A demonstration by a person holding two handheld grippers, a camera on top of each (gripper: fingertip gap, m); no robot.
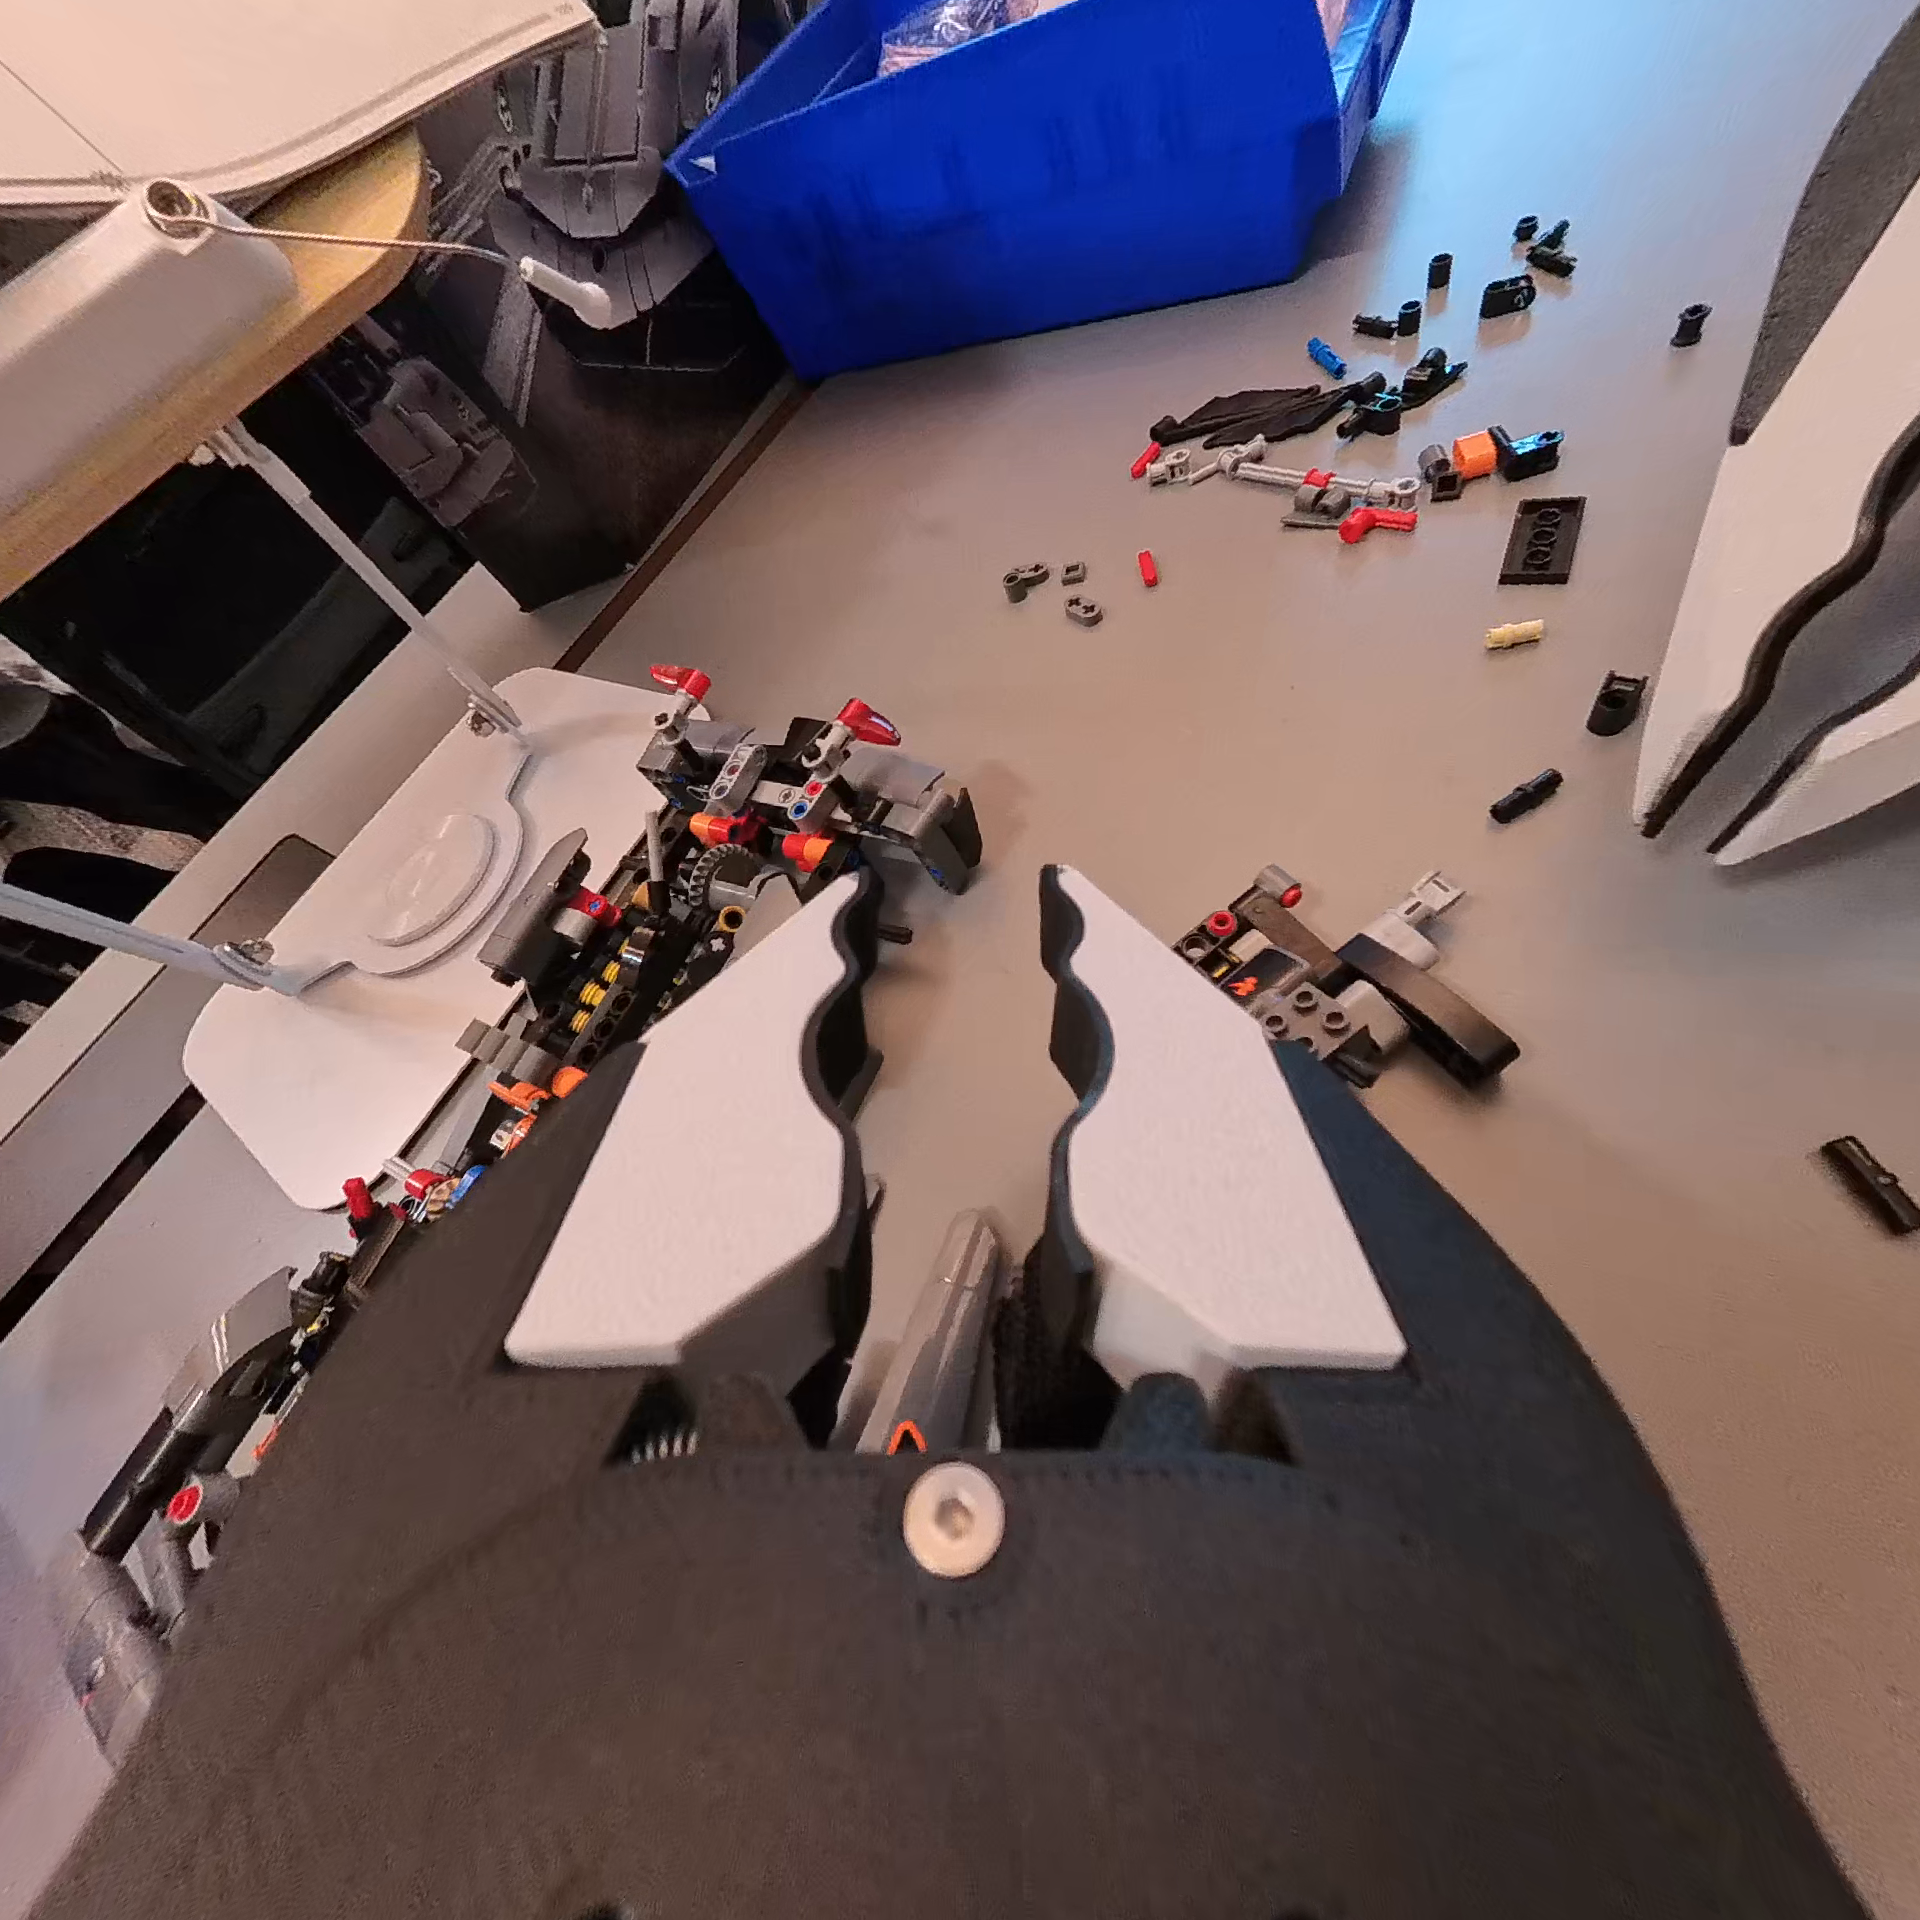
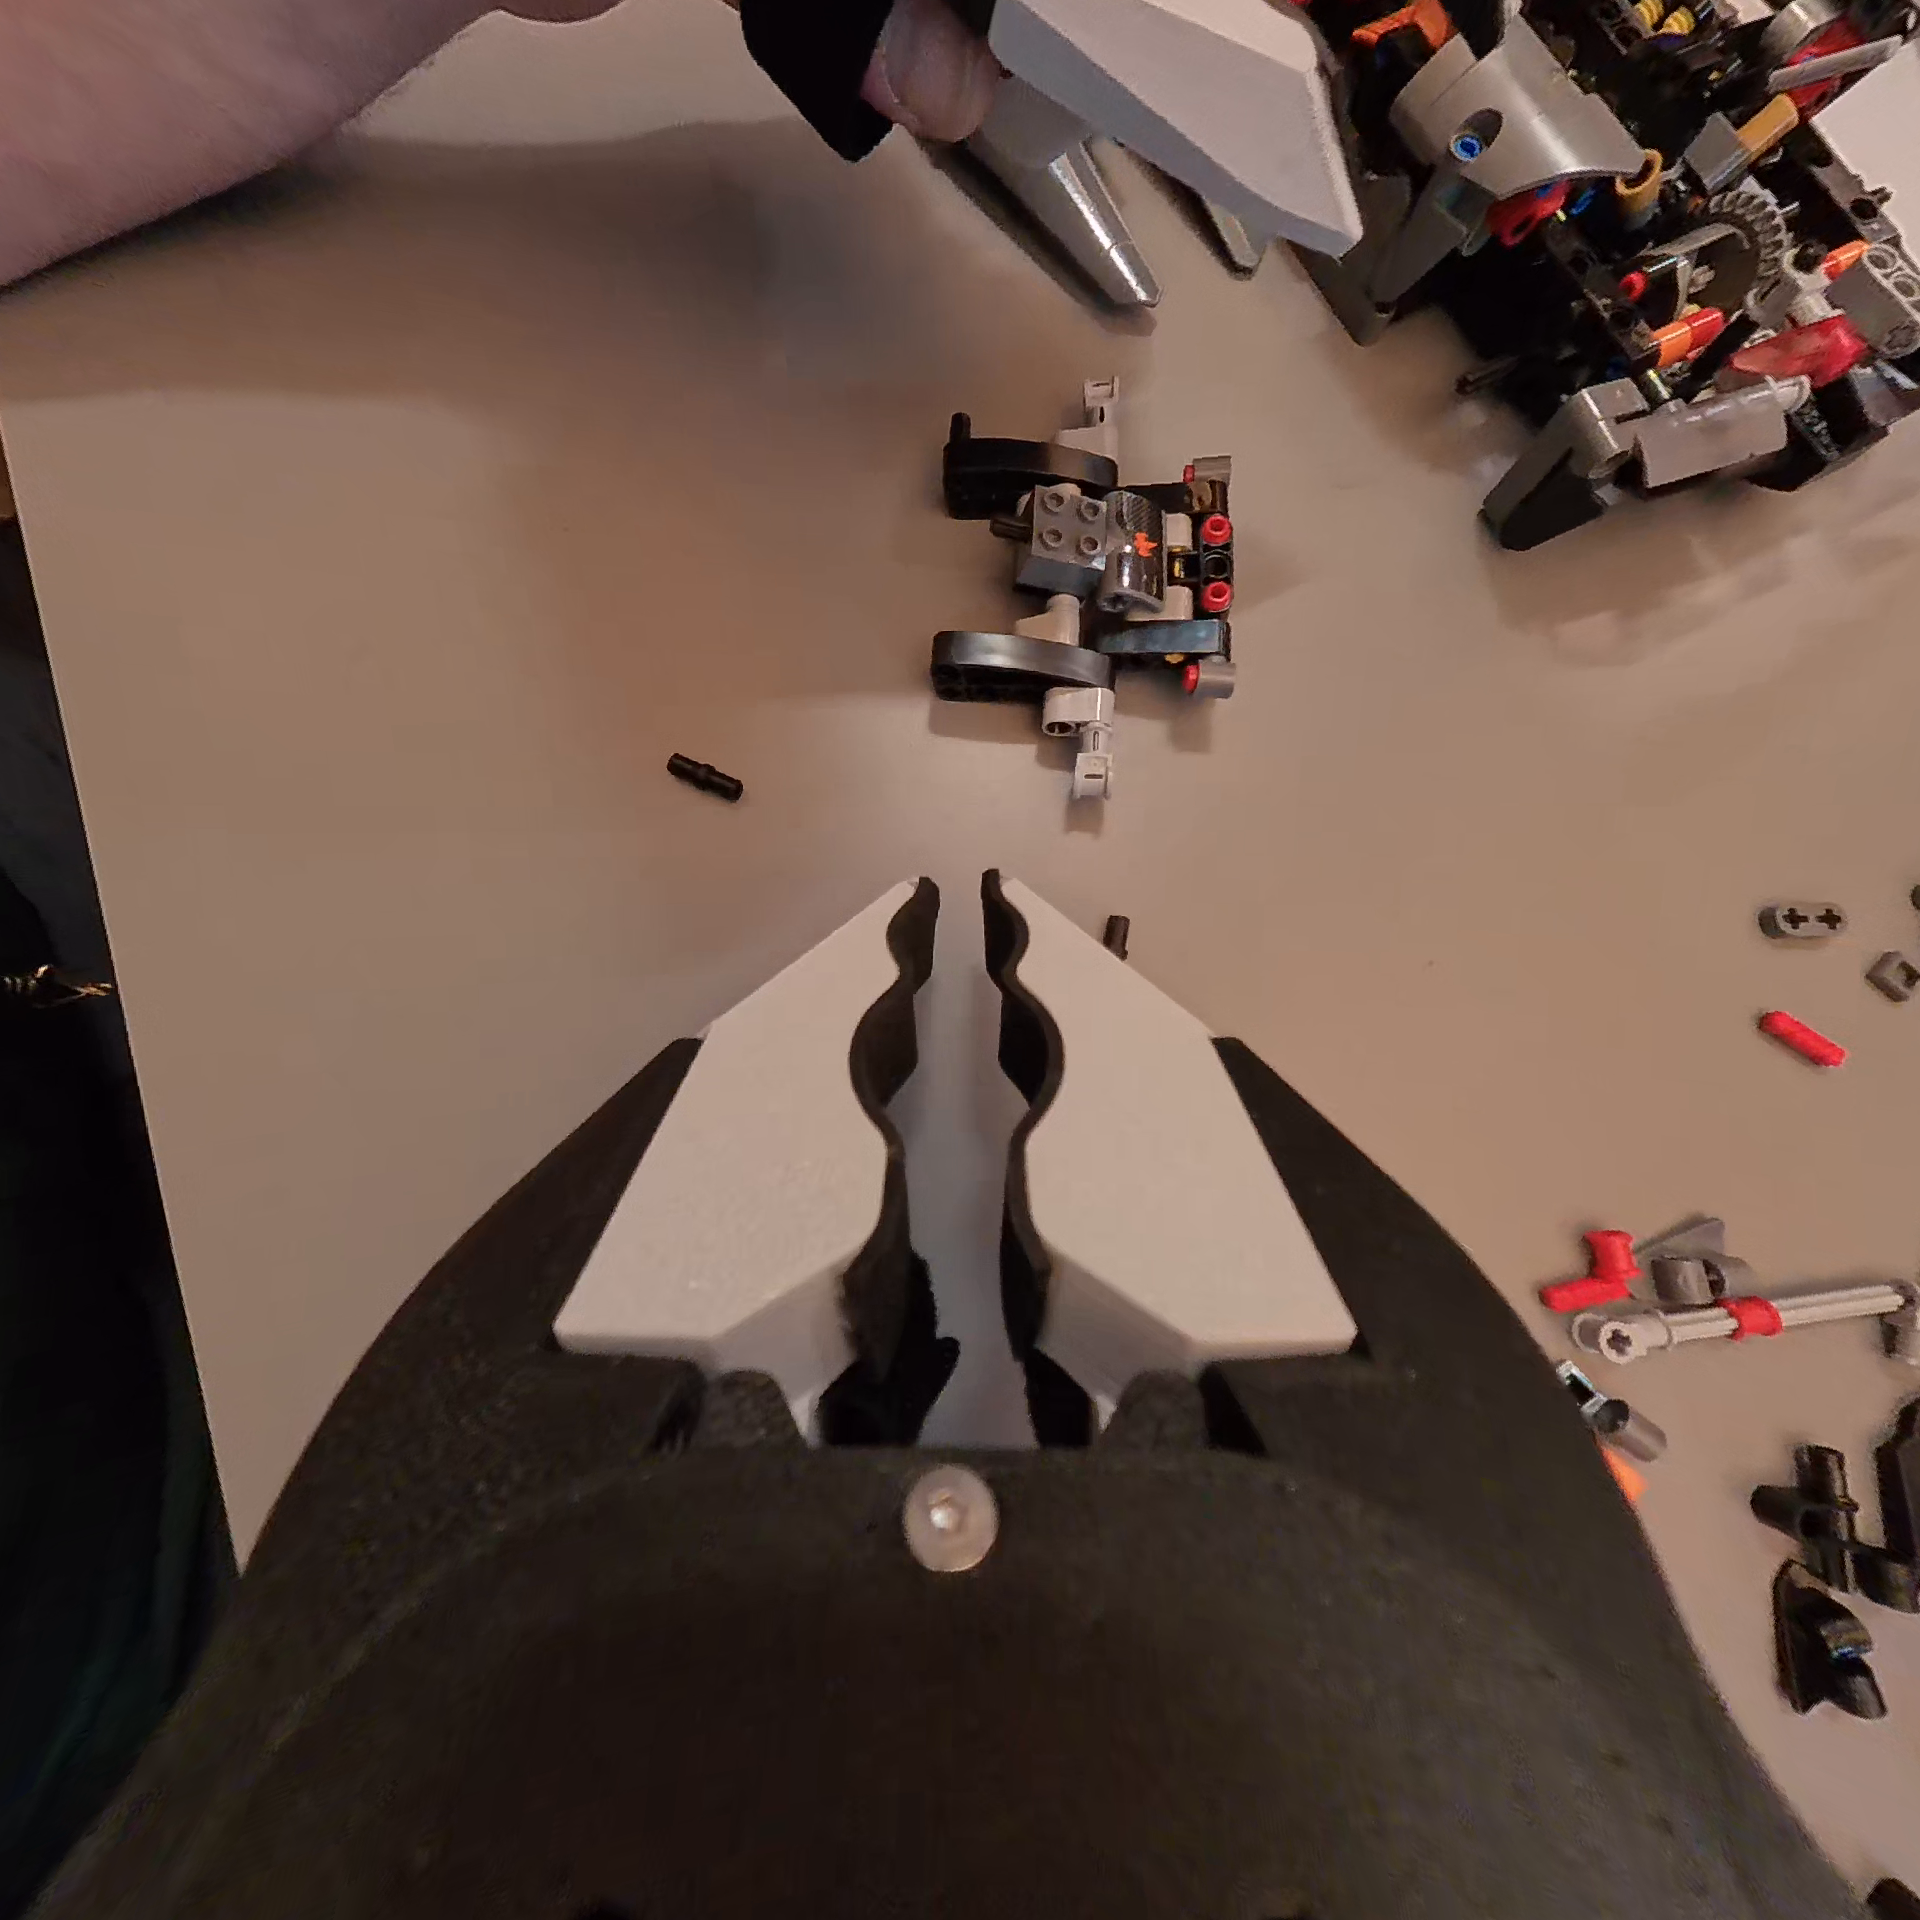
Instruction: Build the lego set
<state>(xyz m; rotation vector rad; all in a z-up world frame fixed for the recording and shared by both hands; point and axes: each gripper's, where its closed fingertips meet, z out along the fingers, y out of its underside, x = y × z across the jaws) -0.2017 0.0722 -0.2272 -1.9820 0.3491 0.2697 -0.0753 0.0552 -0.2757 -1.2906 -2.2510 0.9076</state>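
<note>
The left gripper hangs over the grey table with its jaws spread wide and nothing between the tips. Just off its left finger sits the large part-built lego model, a dark frame with red, orange and grey pieces that runs back along that finger's outer side; it lies partly on a white stand base. Just off the right finger lies a small black and grey sub-assembly, apart from the big model. Farther ahead and to the right are scattered loose pieces, with a black plate and a pale pin nearer, and beyond them a blue bin. The right gripper shows at the far right edge of this view. In the right wrist view the right gripper has its jaws drawn nearly together, only a thin slit left, and grips nothing visible. The sub-assembly lies straight ahead of it on bare table, unobstructed. A black pin rests ahead to the left, a small dark peg just beside the right finger. Loose pieces lie off to its right, and the big model stands far ahead right, next to the left gripper.
</note>
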